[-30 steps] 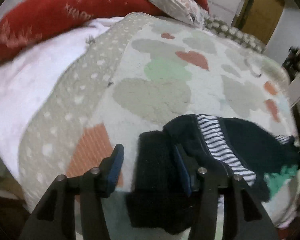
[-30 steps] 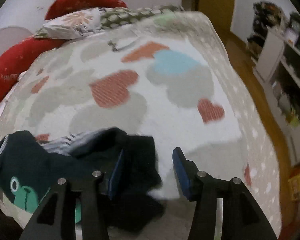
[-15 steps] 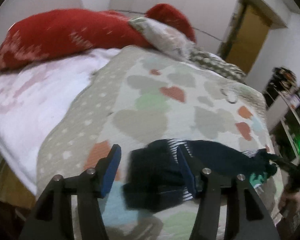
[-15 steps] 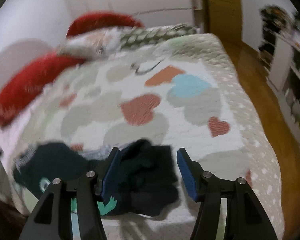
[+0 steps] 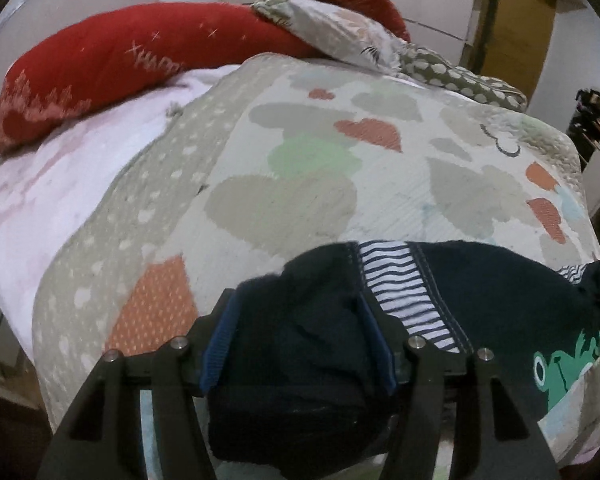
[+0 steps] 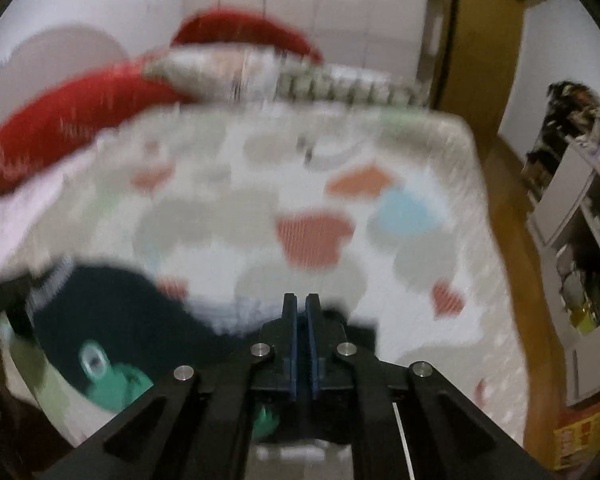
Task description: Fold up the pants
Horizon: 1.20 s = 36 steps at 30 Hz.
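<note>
- One pair of navy pants (image 5: 480,292), soft knit with a striped white waistband and a green frog print, lies bunched at the near edge of the bed.
- Your left gripper (image 5: 296,340) is parted, its two blue pads flanking a dark fold; actual contact can't be told.
- Your right gripper (image 6: 301,316) is clenched, nothing visible between its pads.
- One quilted bedspread (image 5: 300,184) with heart patches lies beneath.
- Two red pillows (image 5: 112,64) sit behind.
</note>
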Tool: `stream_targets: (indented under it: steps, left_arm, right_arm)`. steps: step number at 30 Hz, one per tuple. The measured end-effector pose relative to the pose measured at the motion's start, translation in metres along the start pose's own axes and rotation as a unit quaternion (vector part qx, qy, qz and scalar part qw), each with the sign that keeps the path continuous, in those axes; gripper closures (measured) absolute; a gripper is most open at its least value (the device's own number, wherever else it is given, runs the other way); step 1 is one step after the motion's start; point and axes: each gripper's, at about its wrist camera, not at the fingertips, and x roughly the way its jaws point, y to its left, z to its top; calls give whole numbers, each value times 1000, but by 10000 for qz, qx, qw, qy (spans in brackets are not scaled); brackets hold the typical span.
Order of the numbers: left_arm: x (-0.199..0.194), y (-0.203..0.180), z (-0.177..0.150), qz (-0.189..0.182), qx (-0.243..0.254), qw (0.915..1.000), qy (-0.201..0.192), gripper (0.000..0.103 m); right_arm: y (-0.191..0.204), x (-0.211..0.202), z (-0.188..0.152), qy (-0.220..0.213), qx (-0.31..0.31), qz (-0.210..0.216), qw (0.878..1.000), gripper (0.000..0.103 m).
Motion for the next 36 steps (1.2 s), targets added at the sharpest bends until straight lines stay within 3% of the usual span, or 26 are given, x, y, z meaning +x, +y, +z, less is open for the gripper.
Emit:
stream_targets:
  steps: [3,4,5,6,7,8,12,13,14,16,23,27,30,32,33,34,36]
  left_arm:
    - [-4,-1,-5,28,31,10000,-70,43]
    - [-5,-2,-6,56,68,9999,-103,42]
    - [-6,-3,-7,86,99,9998,-122,41]
    - [-5,-3,-8,99,110,9998,-121,40]
    - [-4,-3,-9,94,99,9998,-106,39]
    - [-2,-2,-9,79,66,9999,-79,39]
    - [0,0,-11,69,2,10000,-25,37]
    - [-1,0,-11,67,8,10000,-23,37]
    - [-2,0,-11,73,17,10000,-28,37]
    - [-1,-1,-11,72,6,10000,-28,36]
    - [-4,1,-11,89,-110,9999,-72,36]
    - [-3,1,-13,179,-100,9997,-117,32]
    - [-2,2,-13,231,-91,9996,-119,27]
    - [-2,4,-13,162,-80,9998,-85,27]
    - [-4,5,-13,138,-65,9998,-92,25]
    - [-4,6,-14,144,-43,9998,-111,22]
    - [-3,8,-14,166,-44,9998,-111,19]
  right_arm:
    - [-9,-12,17,-508,222,-227,9982,97]
    - [-8,-10,20,-532,244,-107,9982,95]
    - [-10,-4,20,-421,231,157,9987,74]
    - [-9,10,14,-6,165,519,9985,55]
    - [-7,22,11,290,122,638,9975,26]
    - [-4,33,2,563,39,734,9957,24]
    - [11,67,-32,1092,-446,491,9918,24]
    - [11,76,-38,1184,-497,427,9908,30]
    - [11,81,-43,1264,-491,430,9898,54]
    - [9,77,-45,1259,-379,561,9897,93]
    - [9,11,-13,299,-197,533,9979,97]
    - [13,2,15,-64,-128,424,9990,97]
    - [17,35,20,131,-165,104,9997,95]
    - [13,68,12,609,-274,-335,9972,81]
    - [8,79,6,817,-239,-552,9948,81]
    - [1,79,1,878,-126,-572,9944,80]
    - [-22,70,-6,786,406,-410,9952,66]
